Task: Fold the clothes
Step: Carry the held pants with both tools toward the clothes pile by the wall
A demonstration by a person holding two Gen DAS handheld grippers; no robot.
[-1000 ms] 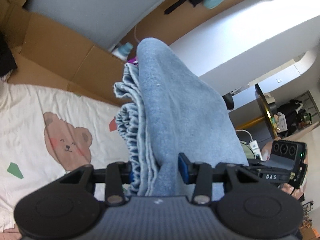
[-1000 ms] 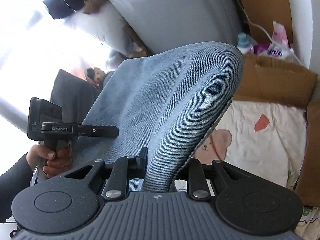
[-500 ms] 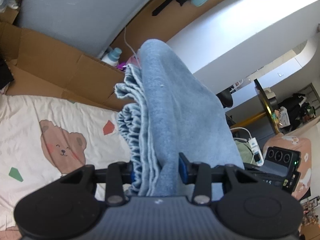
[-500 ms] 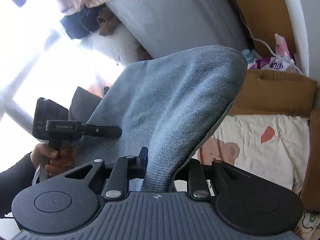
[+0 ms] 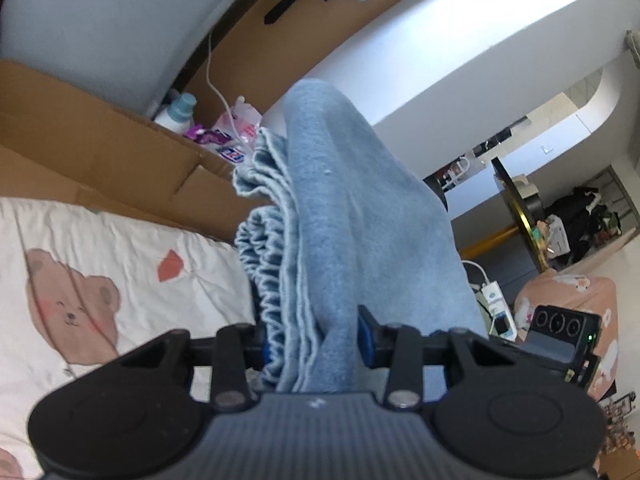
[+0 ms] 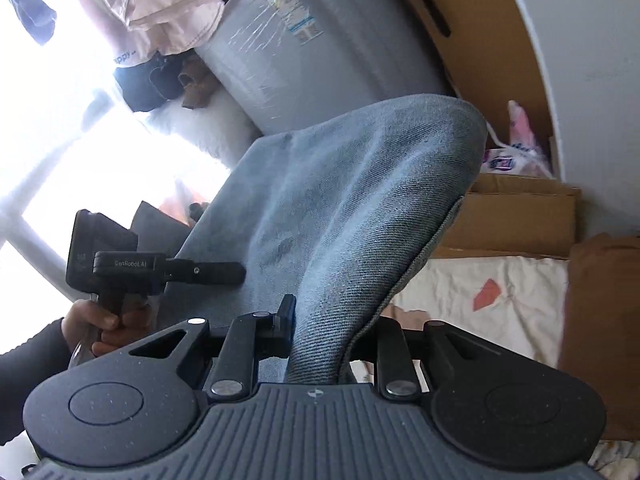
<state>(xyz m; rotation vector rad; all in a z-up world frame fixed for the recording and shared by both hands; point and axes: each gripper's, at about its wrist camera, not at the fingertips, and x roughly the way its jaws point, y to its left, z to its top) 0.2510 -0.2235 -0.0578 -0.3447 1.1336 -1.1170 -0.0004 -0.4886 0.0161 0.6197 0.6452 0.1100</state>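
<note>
A light blue denim garment [image 5: 352, 232] hangs in the air, stretched between both grippers. My left gripper [image 5: 312, 340] is shut on one bunched edge with its gathered elastic hem [image 5: 272, 280]. My right gripper [image 6: 332, 336] is shut on the other edge of the same garment [image 6: 340, 208], which drapes up and over ahead of the fingers. In the right wrist view the left gripper [image 6: 208, 272] shows from the side, held by a hand [image 6: 104, 324] in a dark sleeve. The right gripper's body [image 5: 560, 340] appears at the lower right of the left wrist view.
Below lies a white bedsheet [image 5: 100, 272] printed with bears. Brown cardboard [image 5: 100, 152] lines its far edge, with bottles and packets [image 5: 216, 128] behind. A large grey wrapped block [image 6: 320, 40] stands by the bright window. A power strip [image 5: 496, 300] lies on the floor.
Both grippers have lifted and tilted upward with the garment; more of the wall, cardboard and grey block shows, and the sheet has slid lower in both views.
</note>
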